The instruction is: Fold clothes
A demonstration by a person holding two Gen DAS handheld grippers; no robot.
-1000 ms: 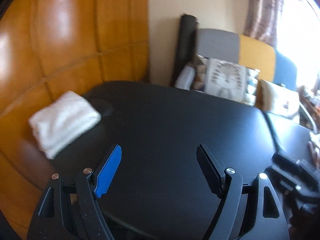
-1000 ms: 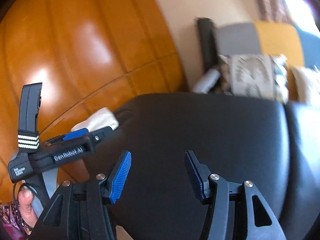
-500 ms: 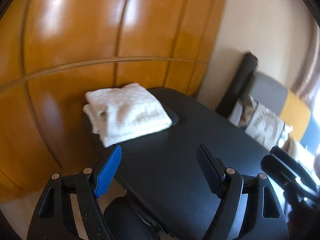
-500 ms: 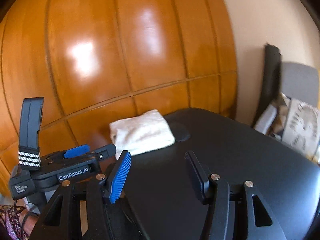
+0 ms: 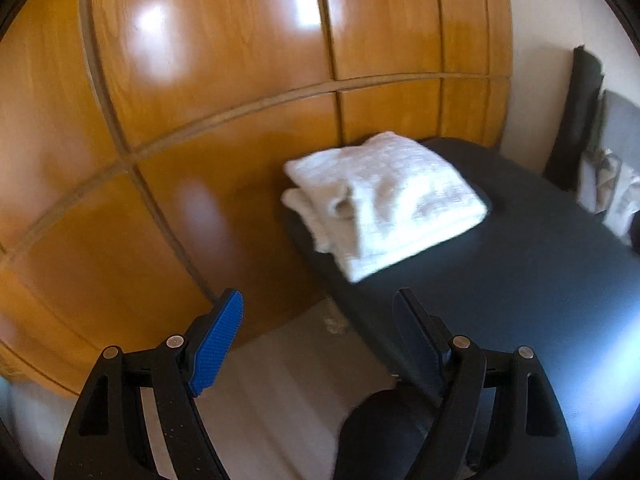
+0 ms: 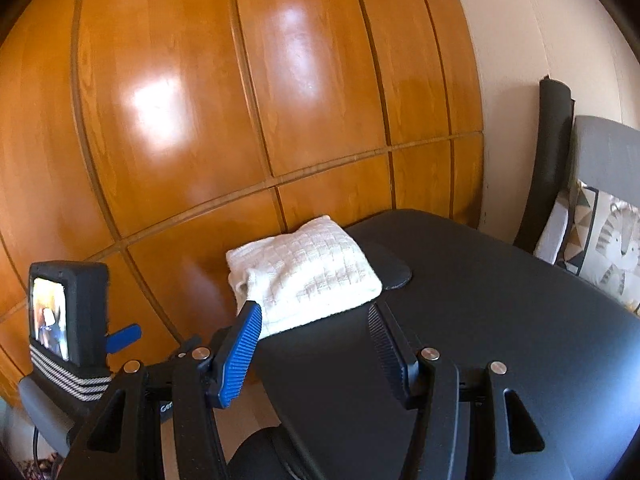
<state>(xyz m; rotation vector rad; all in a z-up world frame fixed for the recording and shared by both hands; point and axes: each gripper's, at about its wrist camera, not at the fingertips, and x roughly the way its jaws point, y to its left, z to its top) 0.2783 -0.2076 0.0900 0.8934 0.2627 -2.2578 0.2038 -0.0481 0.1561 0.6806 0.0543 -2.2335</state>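
A glossy wood-panelled wall (image 6: pixel 192 120) fills the far and left side of both views. In front of it stands one black padded desk (image 6: pixel 500 320), its rounded end reaching toward that wall; a strip of pale floor (image 5: pixel 280 380) shows below its near left edge. At the far right a dark rolled mat (image 6: pixel 548 160) leans on the cream wall beside a grey chair back and one patterned cushion (image 6: pixel 600 240).

One piece of clothing is in view: a white waffle-knit garment (image 5: pixel 384 200), already folded into a thick rectangle. It lies at the far left end of the desk, its left end reaching or just overhanging the rounded edge, near the wood panels. Its long axis runs from near left to far right in the left wrist view.

There are two tools. The left hand-held gripper (image 5: pixel 320 340) hangs over the desk's near left edge with its jaws wide apart and nothing between them; the garment lies ahead and slightly right of it. The right hand-held gripper (image 6: pixel 316 344) has its jaws parted about halfway, also empty, with the garment straight ahead, its near edge showing just past the blue fingertip (image 6: pixel 240 352). I judge the right one the nearer, so a reach would probably go forward along that line. No unfolded clothing shows.
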